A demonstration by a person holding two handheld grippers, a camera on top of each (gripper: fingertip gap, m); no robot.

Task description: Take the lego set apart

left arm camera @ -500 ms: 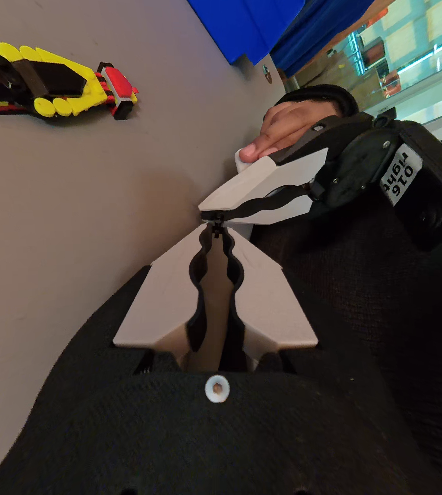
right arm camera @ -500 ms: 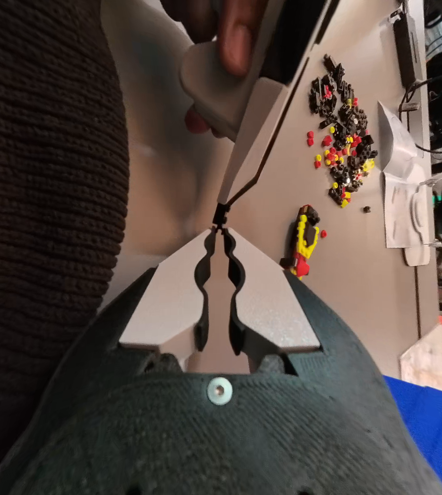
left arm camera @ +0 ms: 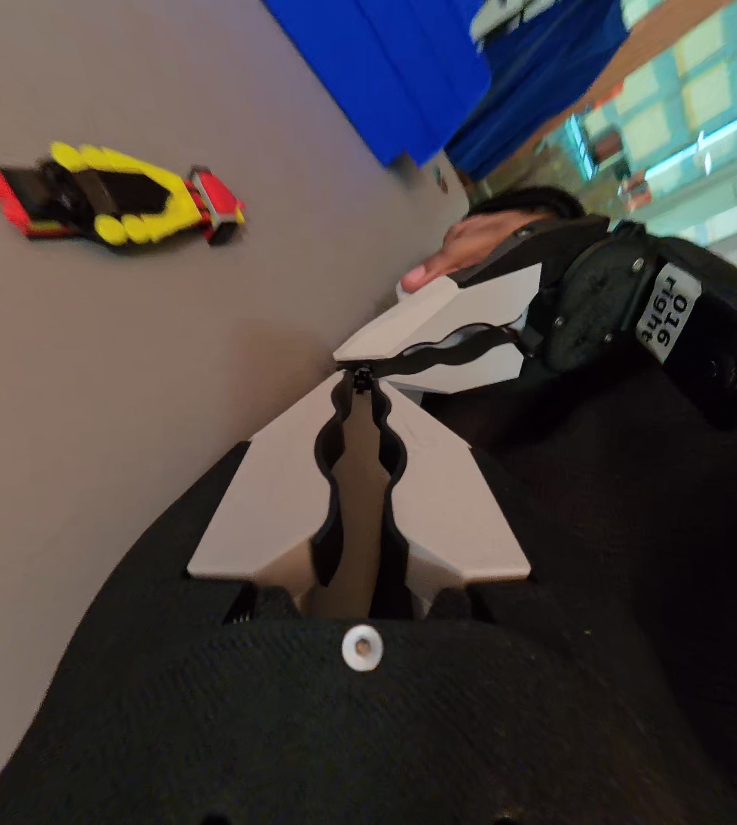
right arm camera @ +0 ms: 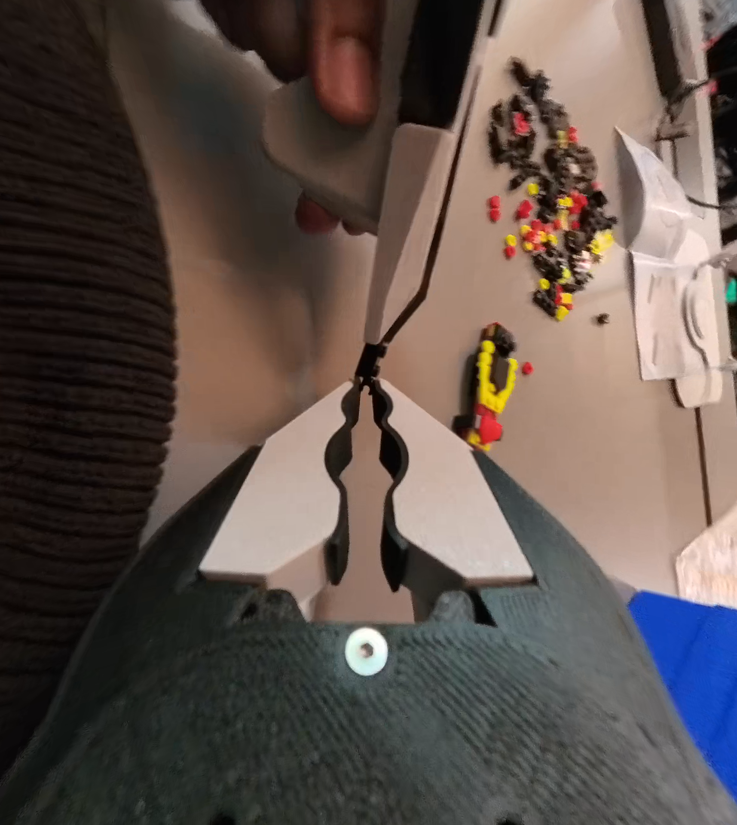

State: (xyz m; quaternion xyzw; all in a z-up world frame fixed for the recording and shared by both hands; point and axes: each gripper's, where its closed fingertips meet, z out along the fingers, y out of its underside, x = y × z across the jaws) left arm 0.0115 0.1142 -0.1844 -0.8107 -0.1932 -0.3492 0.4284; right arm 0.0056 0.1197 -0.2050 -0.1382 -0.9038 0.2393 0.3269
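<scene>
A small black lego piece hangs in the air between both grippers' tips. My left gripper is shut on it from below in the left wrist view, where the piece shows as a black speck. My right gripper is shut on its other end. In the left wrist view the right gripper comes in from the right, tip to tip. The yellow, red and black lego car lies on the grey table, apart from both grippers; it also shows in the right wrist view.
A pile of loose black, red and yellow pieces lies beyond the car. A single red piece sits beside the car. Crumpled clear packaging lies at the right. A blue object stands at the table's edge.
Both grippers have shifted together over the table, so the car sits lower and more to the right in the left view. The black piece now looks stretched longer between the tips.
</scene>
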